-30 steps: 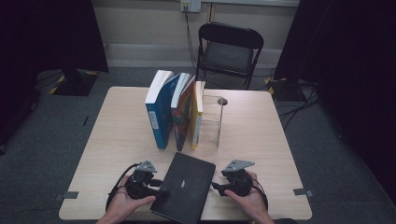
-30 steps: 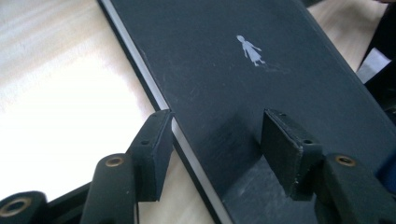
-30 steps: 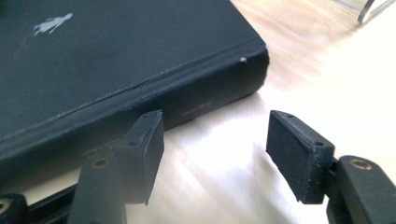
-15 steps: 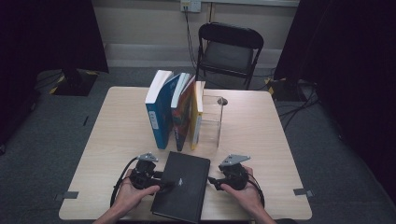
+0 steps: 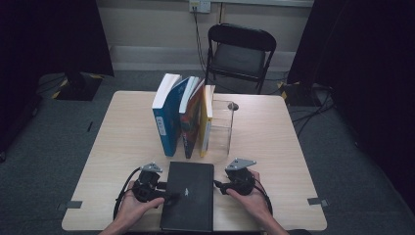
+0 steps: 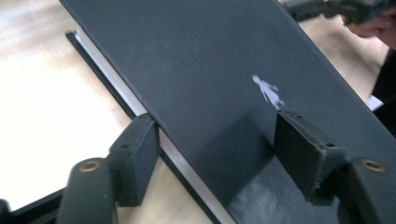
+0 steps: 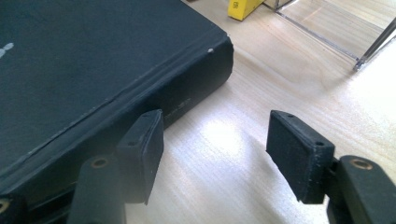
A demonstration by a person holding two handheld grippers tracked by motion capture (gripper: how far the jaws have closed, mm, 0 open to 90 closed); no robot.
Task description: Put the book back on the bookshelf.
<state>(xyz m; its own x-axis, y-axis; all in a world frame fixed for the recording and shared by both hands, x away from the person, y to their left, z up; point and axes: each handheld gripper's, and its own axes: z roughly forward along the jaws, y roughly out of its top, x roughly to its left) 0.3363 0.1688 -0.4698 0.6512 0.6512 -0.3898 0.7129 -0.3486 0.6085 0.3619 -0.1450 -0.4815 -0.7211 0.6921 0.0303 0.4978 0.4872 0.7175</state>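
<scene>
Two grippers flank a black book (image 5: 188, 196) that lies flat at the near edge of the surface (image 5: 293, 147). From above, the left gripper (image 5: 169, 197) reaches in over the book's left edge. The left gripper view adds what the high view cannot: its jaws have just been opening and now stand apart, one pad beside the pale page edge, the other over the dark cover by a small white figure; no pad clearly presses. Behind the book, upright books (image 5: 183, 115) lean together against a clear bookend (image 5: 222, 127). The right gripper (image 5: 219, 185) sits at the book's right side; the right gripper view shows its jaws parted, one just beside the spine, the other over bare wood, gripping nothing. Past them, a yellow corner (image 7: 243, 8) and the clear bookend are cut off at that view's top edge. Lettering on the spine is too dim to read.
</scene>
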